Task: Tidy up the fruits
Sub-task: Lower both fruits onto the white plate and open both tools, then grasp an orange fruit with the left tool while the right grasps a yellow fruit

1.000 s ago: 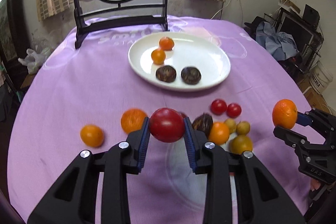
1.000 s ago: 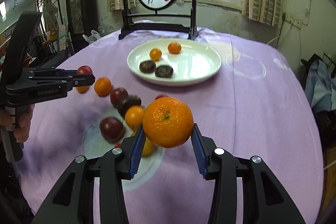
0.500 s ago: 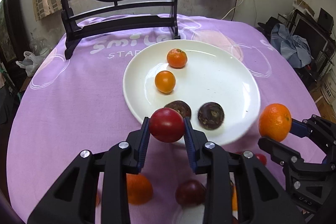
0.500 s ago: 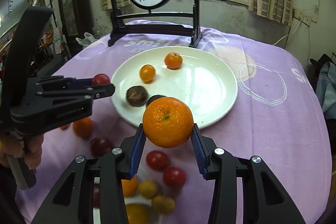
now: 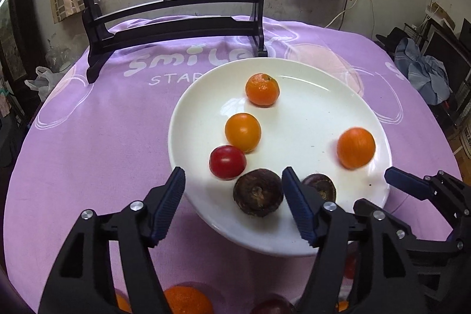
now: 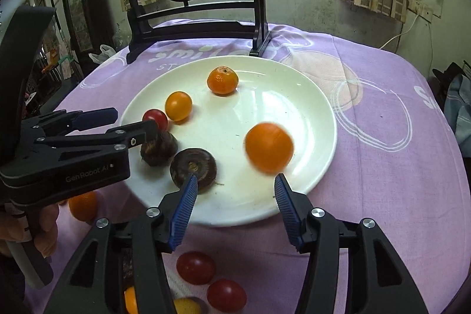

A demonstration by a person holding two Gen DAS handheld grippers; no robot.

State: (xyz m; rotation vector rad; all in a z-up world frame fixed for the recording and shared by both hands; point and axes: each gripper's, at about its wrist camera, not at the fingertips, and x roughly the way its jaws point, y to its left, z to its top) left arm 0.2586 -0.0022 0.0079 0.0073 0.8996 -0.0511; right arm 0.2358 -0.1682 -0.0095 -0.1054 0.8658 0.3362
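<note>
**Fruits on the white plate, both grippers empty**

Fruits lie on the white plate [image 5: 294, 243]: a mandarin [image 5: 262, 89], an orange tomato [image 5: 243, 132], a red tomato [image 5: 227, 162], two dark brown fruits [image 5: 258, 196] and a motion-blurred orange [image 6: 269, 147]. The left gripper [image 5: 232, 205] and right gripper [image 6: 234, 203] have just been opening; nothing sits between the jaws of either. Loose fruits [image 6: 195, 267] on the purple tablecloth [image 5: 103, 137] are partly hidden behind the fingers.
</note>
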